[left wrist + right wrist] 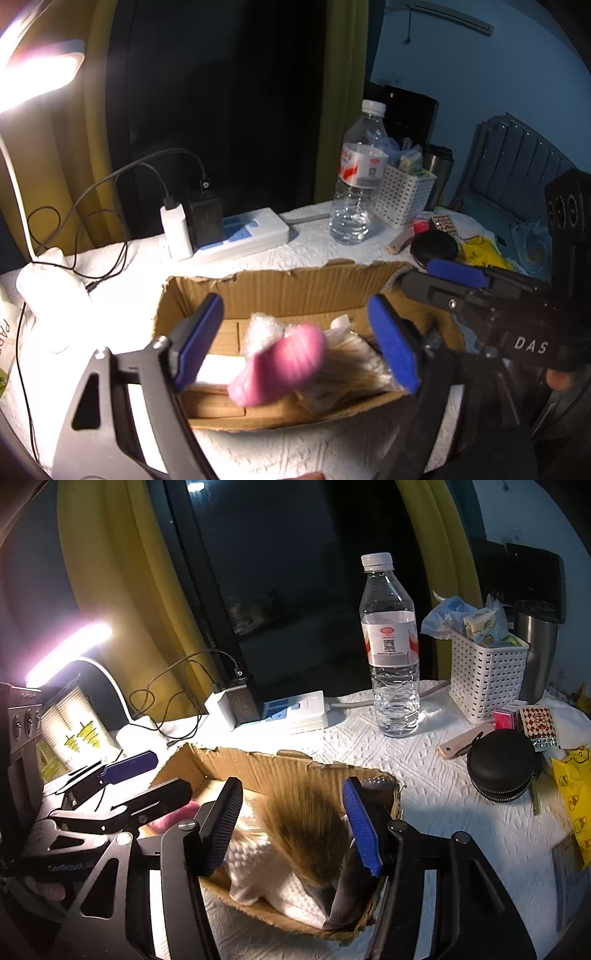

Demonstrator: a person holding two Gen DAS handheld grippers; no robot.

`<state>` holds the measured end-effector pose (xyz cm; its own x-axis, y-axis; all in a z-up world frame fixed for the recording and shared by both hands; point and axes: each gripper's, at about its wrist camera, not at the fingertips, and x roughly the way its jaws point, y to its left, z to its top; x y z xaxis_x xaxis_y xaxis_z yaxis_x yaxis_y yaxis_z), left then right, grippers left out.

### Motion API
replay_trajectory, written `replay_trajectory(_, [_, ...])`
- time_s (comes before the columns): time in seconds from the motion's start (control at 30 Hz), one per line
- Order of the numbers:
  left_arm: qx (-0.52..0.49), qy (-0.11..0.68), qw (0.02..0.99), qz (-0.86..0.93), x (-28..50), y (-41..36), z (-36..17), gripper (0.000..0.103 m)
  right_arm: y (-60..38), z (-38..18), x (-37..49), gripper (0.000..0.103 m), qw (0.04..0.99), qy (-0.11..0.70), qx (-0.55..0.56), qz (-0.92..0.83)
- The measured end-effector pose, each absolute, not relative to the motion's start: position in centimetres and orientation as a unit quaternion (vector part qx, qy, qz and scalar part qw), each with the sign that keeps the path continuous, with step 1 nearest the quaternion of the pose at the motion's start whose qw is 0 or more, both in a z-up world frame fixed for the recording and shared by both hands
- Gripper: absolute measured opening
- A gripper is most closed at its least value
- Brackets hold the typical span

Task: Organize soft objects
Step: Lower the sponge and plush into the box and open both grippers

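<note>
Two grippers you hold over the cardboard box (295, 291): your left gripper (299, 343) stands wide, a blurred pink soft item (284, 363) loose between its pads above the box; your right gripper (291, 827) stands apart, a blurred brown furry item (306, 834) unclamped between its pads, over white cloth (266, 878) inside.
</note>
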<state>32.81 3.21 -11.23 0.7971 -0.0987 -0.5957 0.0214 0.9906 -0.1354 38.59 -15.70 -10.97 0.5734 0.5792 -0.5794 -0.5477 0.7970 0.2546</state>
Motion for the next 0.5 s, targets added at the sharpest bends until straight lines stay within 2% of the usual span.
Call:
replay_trajectory(0.07, [-0.061, 0.316, 0.946, -0.031, 32.7, 3.2, -11.2, 0.088, -15.7, -11.0, 38.6, 0.060, 0.887, 0.335, 0.023, 0.316])
replay_trajectory(0.5, [-0.055, 0.294, 0.954, -0.029, 30.3, 3.4, -9.7, 0.088, -15.5, -10.1, 36.6, 0.060, 0.890, 0.328, 0.012, 0.315])
